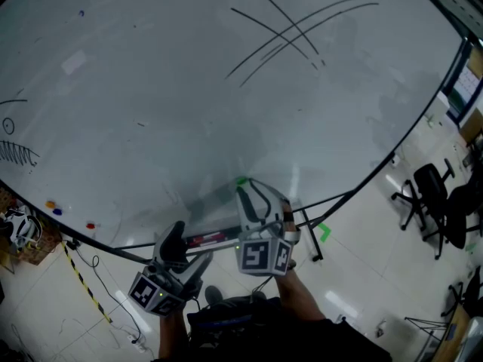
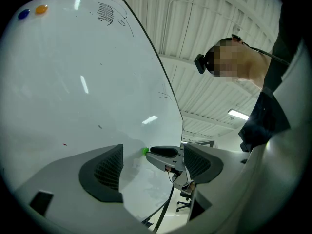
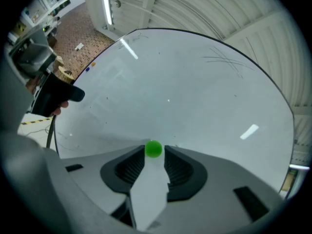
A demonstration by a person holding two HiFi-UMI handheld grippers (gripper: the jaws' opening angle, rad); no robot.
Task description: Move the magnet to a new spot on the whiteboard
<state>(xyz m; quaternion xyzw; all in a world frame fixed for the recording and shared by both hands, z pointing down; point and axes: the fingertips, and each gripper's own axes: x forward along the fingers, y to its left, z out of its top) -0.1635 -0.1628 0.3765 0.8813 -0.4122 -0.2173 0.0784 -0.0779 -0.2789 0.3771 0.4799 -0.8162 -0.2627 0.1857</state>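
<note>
A large whiteboard (image 1: 173, 96) fills most of the head view, standing over a pale tiled floor (image 1: 355, 270), with black office chairs (image 1: 430, 198) well off to the right of the right claw. Crossed black marker lines (image 1: 290, 32) sit high on the board, far above both claws. The right claw (image 1: 245, 191) reaches up to the lower part of the board, its two jaws drawn close together and clamped on a small round green magnet (image 3: 153, 148) that sits right at their tips, against the white surface. The left claw (image 2: 153, 152) hangs lower and to the left of the right one, near the board's bottom edge; its jaws stand wide apart with nothing between them, and the green magnet and the right claw show beyond them, up ahead. Far to the left of the left claw, along the board's lower edge, are three tiny magnets: orange (image 1: 50, 204), blue (image 1: 58, 211) and red (image 1: 90, 225).
</note>
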